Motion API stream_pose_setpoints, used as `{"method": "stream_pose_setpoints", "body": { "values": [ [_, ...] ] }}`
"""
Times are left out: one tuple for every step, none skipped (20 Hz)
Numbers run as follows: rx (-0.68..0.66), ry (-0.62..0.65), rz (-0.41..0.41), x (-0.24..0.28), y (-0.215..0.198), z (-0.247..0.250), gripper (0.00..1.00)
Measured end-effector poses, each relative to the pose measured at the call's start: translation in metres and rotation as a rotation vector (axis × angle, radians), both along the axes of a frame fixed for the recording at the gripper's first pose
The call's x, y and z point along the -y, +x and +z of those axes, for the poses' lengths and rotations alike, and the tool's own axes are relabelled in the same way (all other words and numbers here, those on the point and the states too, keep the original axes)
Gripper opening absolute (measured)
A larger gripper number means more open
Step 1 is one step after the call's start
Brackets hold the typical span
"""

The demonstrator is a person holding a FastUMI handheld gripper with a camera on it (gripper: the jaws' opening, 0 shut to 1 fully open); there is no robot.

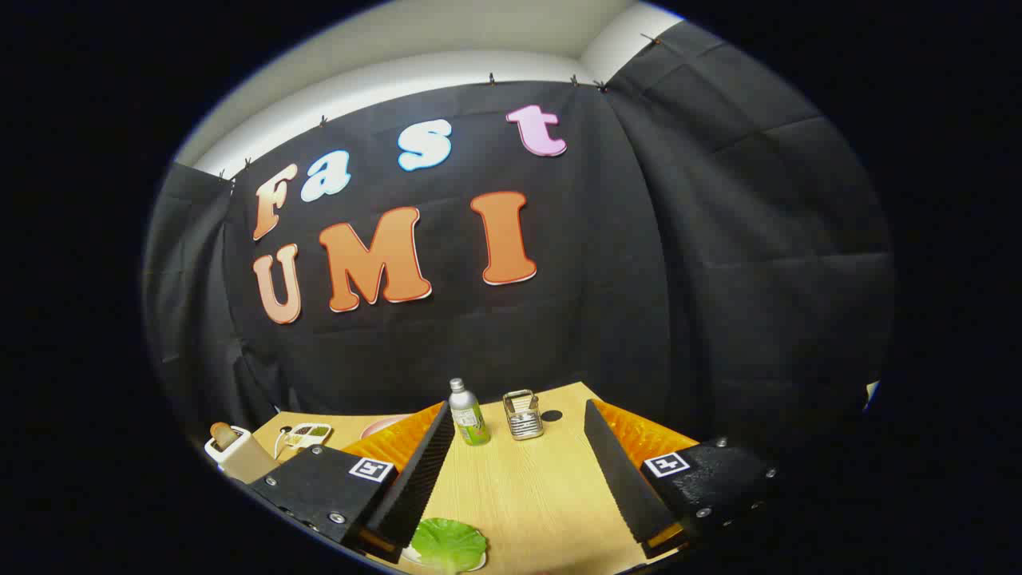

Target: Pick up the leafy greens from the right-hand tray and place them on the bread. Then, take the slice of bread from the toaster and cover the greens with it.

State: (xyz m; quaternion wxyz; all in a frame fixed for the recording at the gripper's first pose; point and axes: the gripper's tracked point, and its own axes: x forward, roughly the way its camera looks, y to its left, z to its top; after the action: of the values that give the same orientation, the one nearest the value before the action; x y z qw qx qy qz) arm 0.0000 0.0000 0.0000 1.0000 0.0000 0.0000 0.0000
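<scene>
Evidently with the leafy green (447, 544) already lying on its plate beneath the left finger, the tongs (527, 511) hang wide and empty above the counter (519, 487), so the next move calls for swinging left to the toaster (237, 455) for its bread slice (223, 435).

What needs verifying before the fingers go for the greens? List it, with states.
1. Gripper fingers apart, nothing between them: ok.
2. Leafy greens in sight, low by the left finger: ok.
3. Greens centred between the fingers: not ok.
4. Bread in toaster, far left: ok.
5. Bread to receive the greens located: cannot tell.
6. Bottle and metal holder stand well beyond the fingers: ok.
</scene>
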Motion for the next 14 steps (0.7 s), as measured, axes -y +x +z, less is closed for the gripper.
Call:
{"method": "stream_pose_setpoints", "body": {
  "values": [
    [-0.012,0.004,0.008,-0.011,-0.009,-0.003,0.98],
    [-0.031,0.02,0.018,-0.023,-0.015,-0.006,0.98],
    [-0.047,0.035,0.017,-0.031,-0.02,-0.008,0.98],
    [-0.054,0.046,0.016,-0.039,-0.024,-0.009,0.98],
    [-0.053,0.051,0.023,-0.048,-0.027,-0.009,0.98],
    [-0.048,0.046,0.031,-0.056,-0.027,-0.009,0.98],
    [-0.052,0.038,0.026,-0.061,-0.027,-0.011,0.98],
    [-0.061,0.029,0.015,-0.063,-0.027,-0.014,0.98],
    [-0.065,0.021,0.006,-0.065,-0.03,-0.015,0.98],
    [-0.058,0.015,-0.001,-0.067,-0.032,-0.013,0.98],
    [-0.047,0.011,-0.005,-0.069,-0.034,-0.01,0.98],
    [-0.043,0.009,-0.011,-0.071,-0.036,-0.009,0.98],
    [-0.046,0.008,-0.016,-0.072,-0.037,-0.011,0.98],
    [-0.057,0.006,-0.018,-0.074,-0.039,-0.013,0.98]
  ]
}}
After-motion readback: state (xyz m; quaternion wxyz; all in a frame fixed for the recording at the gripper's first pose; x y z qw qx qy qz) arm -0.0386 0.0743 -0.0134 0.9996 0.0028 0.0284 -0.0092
